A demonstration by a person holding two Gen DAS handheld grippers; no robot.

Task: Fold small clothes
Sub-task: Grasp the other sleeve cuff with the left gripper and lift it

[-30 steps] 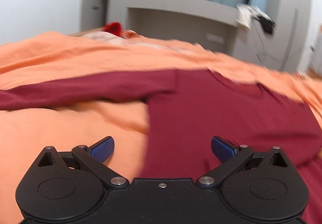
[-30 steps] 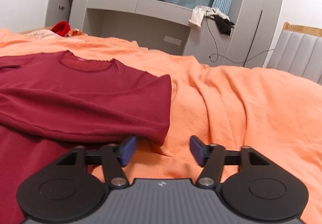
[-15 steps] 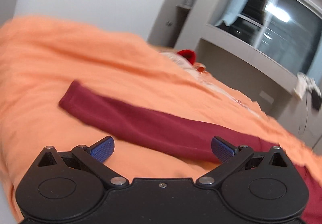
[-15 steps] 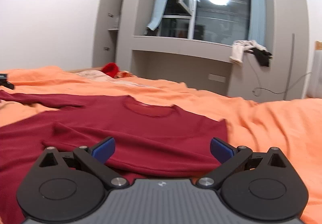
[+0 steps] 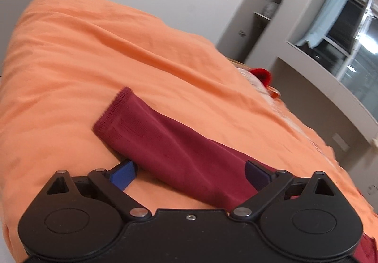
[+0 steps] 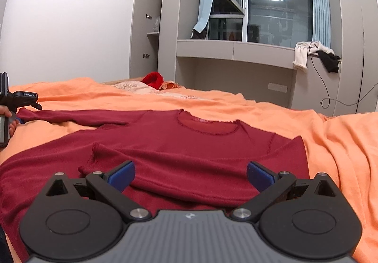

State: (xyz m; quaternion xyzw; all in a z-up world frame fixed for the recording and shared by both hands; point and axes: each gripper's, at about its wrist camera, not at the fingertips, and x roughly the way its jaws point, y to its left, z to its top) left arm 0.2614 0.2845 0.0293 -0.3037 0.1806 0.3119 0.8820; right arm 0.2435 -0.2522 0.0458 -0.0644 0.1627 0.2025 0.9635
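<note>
My left gripper has just narrowed a bit but is open, pads straddling the ribbed-cuffed sleeve of the dark red knit sweater, not pinching it. The sweater lies flat on the rumpled orange blanket. Only the right wrist view shows the whole sweater, frayed collar and one sleeve folded across; my right gripper is spread wide over it, empty.

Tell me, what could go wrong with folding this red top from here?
The left gripper straddles the outstretched sleeve with its fingers apart and just beginning to close; they might pinch the orange blanket along with it. The other sleeve is already folded across the chest, unheld beneath the open right gripper; pulling the left sleeve over could drag it askew.
</note>
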